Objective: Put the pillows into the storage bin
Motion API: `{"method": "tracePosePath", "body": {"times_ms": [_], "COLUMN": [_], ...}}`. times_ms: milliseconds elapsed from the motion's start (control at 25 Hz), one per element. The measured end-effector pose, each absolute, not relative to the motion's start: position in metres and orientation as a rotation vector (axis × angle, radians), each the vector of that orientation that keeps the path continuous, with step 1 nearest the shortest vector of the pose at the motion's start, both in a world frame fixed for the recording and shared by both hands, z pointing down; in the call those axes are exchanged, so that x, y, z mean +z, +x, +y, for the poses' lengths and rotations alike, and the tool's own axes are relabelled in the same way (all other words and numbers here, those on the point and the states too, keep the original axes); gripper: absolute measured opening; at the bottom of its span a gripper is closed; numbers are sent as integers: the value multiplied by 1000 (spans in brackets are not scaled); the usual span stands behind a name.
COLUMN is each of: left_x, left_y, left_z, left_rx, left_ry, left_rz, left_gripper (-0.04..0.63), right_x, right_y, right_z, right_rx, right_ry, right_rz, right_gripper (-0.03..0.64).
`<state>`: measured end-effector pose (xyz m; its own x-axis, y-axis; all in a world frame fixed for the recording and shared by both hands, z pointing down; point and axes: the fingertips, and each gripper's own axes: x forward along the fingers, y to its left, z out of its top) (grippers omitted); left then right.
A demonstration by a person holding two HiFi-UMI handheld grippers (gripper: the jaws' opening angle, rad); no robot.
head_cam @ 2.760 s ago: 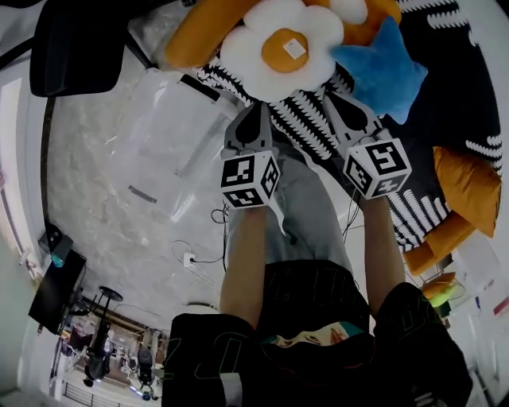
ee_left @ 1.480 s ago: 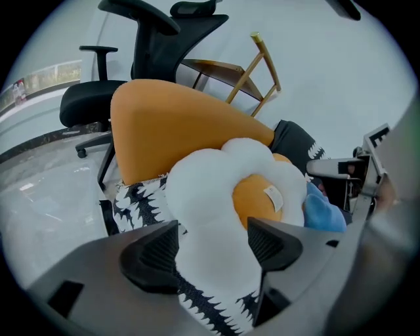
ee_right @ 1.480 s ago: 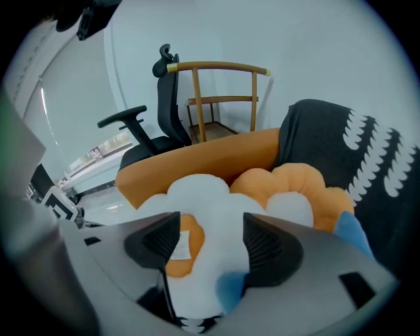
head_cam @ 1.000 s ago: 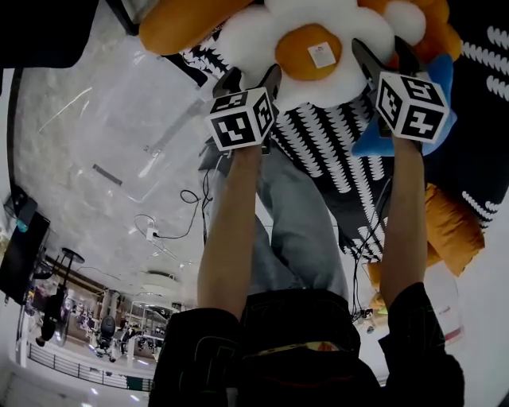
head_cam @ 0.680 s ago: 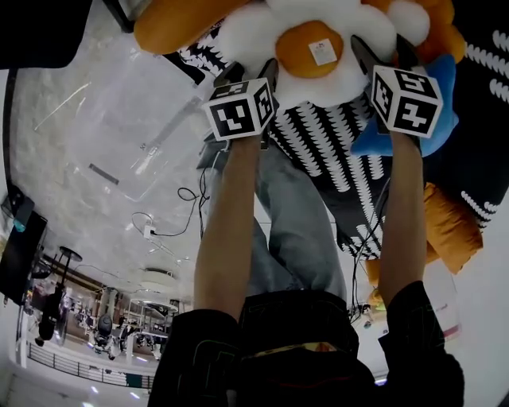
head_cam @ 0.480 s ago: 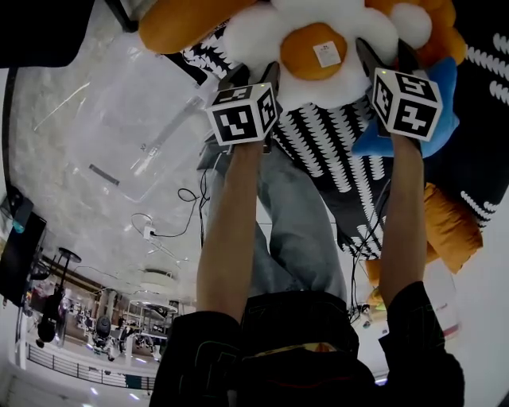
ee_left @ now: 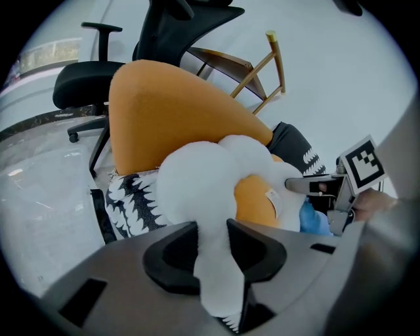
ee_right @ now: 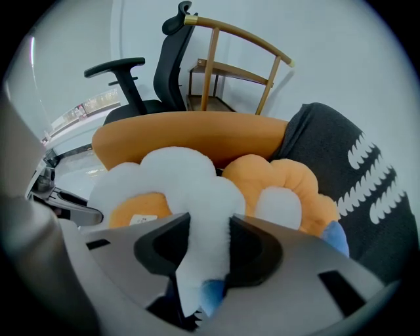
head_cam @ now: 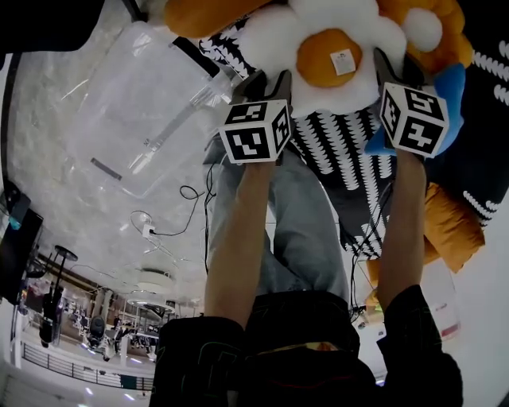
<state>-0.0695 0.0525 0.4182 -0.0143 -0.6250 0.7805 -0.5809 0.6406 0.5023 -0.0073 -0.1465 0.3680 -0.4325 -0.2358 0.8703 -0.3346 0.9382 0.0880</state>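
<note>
A white flower pillow [head_cam: 326,56] with an orange centre and a small tag lies on a black-and-white patterned cushion [head_cam: 334,151]. My left gripper [head_cam: 269,79] has its left petal [ee_left: 197,184] pinched between its pads [ee_left: 252,239], and the jaws are still closing. My right gripper [head_cam: 390,67] squeezes the right petal [ee_right: 190,197] the same way, its jaws also closing. The clear plastic storage bin [head_cam: 143,111] stands on the floor to the left of the left gripper.
A big orange pillow [head_cam: 207,12] lies behind the flower. An orange flower pillow [head_cam: 421,24] and a blue star pillow [head_cam: 453,87] lie at the right. Another orange pillow [head_cam: 449,226] sits lower right. A black office chair [ee_right: 144,85] and a wooden chair [ee_right: 230,59] stand beyond.
Both grippers' jaws have narrowed onto the white flower pillow's petals. Grippers and pillow have shifted slightly down and right in the head view.
</note>
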Motion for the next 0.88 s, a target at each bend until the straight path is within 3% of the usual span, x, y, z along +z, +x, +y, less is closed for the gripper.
{"method": "tracePosePath", "body": {"times_ms": [880], "left_x": [402], "left_y": [-93], "left_z": [242], "left_rx": [-123], "left_ry": [867], "left_rz": [-1761], "left_gripper": [118], "right_x": [361], "right_y": [-44], "right_z": [37], "right_rx": [155], "right_ry": [262], "right_rz": [-2057], "right_gripper": [141]}}
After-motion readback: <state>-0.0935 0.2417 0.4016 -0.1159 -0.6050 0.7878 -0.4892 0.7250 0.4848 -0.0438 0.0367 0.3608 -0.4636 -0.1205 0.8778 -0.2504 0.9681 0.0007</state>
